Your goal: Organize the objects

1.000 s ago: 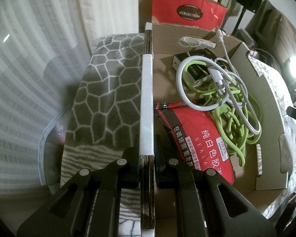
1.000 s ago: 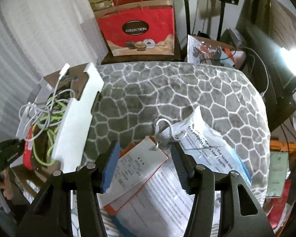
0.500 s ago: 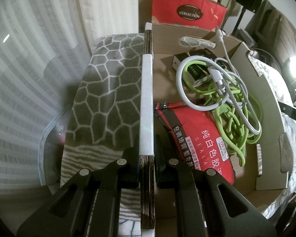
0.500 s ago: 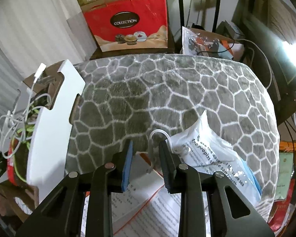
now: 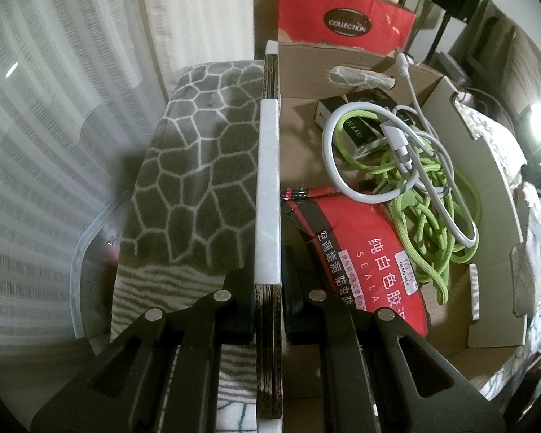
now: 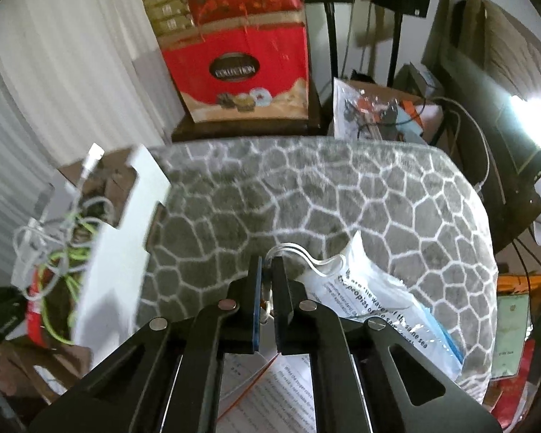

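Corrugated brown cardboard, white on its outer face, forms the open box (image 5: pixel 360 83) that the left gripper (image 5: pixel 268 299) pinches by its near wall, fingers (image 5: pixel 240 303) pressed flat on either side of the wall's edge, so the box stands steady on the grey plush blanket with a white honeycomb pattern (image 6: pixel 324 198). Inside lie a braided lime-green cord (image 5: pixel 425 223), a smooth white charging cable (image 5: pixel 346 166) looped over it, a glossy red packet with white lettering (image 5: pixel 364 252) and a small black carton (image 5: pixel 350 122). The right gripper (image 6: pixel 267 288) has just been closing, and its fingers now clamp the thin clear plastic loop (image 6: pixel 288 250) that ties a paper tag to a crinkly white printed plastic bag (image 6: pixel 375 296), which lies on the blanket well right of the box. The step in hand appears to be picking up this bag; next it likely needs lifting by the loop and carrying over into the box, with care that the slippery, slender loop does not slide out.
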